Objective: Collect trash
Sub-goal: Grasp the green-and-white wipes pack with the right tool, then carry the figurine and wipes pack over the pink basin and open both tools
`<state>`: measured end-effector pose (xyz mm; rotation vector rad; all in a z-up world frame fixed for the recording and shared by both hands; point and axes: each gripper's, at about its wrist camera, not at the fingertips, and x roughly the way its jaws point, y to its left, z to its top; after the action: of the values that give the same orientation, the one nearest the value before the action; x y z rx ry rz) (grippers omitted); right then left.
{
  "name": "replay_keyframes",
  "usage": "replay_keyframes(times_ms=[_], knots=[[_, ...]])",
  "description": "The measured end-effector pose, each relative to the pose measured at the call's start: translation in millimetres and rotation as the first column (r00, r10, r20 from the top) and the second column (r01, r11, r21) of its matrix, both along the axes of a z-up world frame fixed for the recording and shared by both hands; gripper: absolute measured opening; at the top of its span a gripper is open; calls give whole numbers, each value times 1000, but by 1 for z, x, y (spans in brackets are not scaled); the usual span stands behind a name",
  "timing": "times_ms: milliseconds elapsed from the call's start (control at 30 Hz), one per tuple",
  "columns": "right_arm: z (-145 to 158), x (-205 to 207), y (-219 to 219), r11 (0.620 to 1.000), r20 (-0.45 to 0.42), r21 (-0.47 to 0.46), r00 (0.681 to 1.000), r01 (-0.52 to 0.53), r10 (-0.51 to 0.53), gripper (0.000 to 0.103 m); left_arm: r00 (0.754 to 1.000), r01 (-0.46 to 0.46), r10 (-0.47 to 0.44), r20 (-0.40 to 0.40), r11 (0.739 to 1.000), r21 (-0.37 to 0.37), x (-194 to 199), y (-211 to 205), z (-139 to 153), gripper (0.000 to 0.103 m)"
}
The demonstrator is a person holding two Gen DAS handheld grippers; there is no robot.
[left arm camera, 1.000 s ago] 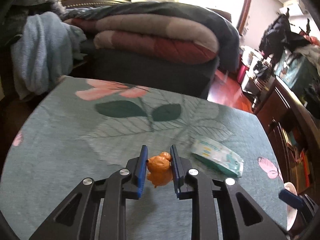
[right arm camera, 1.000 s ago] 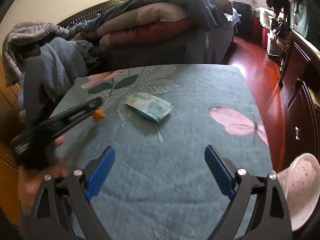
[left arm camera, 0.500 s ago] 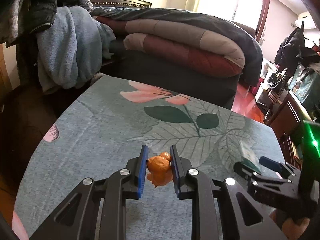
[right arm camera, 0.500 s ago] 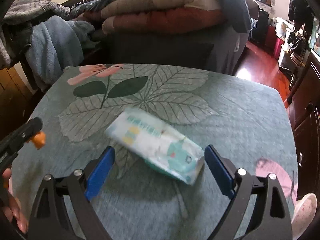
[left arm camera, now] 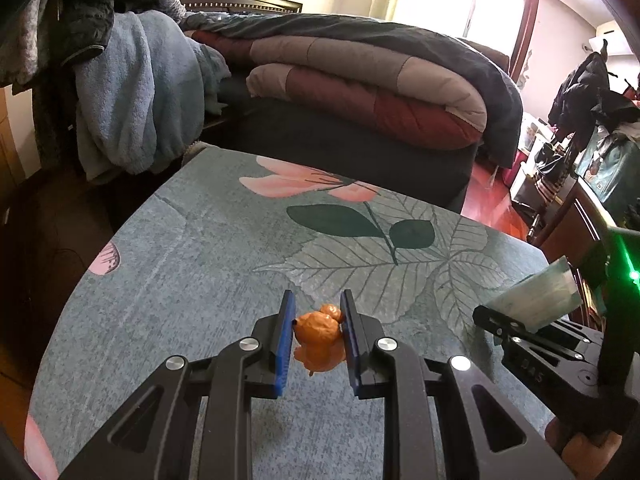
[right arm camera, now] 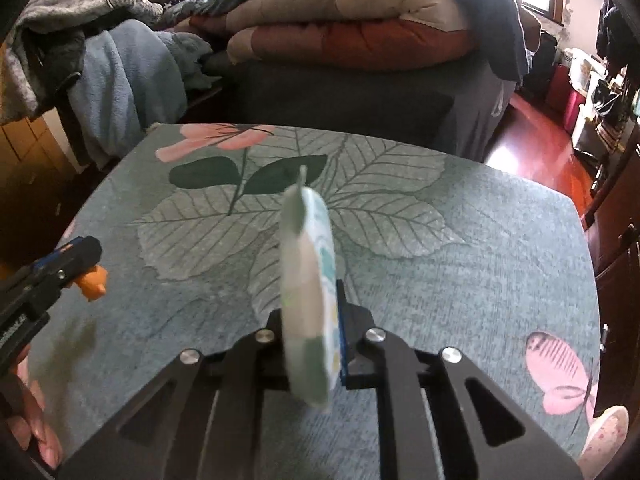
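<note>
Over floral cloth (right arm camera: 460, 280), packet (right arm camera: 310, 280) within right gripper (right arm camera: 316, 344)

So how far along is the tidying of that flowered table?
Both pieces of trash in view are picked up. The left gripper is clamped on a crumpled orange scrap; the right gripper is shut on a pale green-and-white packet, lifted edge-up. The flowered tablecloth shows nothing else loose. What's left is dropping both somewhere; no bin is clearly visible.
</note>
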<state>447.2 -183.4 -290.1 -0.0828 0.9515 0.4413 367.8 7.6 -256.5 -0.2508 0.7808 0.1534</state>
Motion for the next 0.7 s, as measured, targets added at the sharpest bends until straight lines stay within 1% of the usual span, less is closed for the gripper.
replay_keyframes(times_ms=[200,500,700], knots=[[13,-24,-17,993,-37,120,999,-6,11,14,1000,5,-5,12,1000,-3,-6,-6,6,23],[29,-76,-43,985,-24,172,1000,24,-20,14,998,59,-58,36,998,-5,-24,-37,21,23],[36,-108,-75,978,-24,191,996,84,-80,14,992,118,-118,50,993,-1,-40,-70,31,23]])
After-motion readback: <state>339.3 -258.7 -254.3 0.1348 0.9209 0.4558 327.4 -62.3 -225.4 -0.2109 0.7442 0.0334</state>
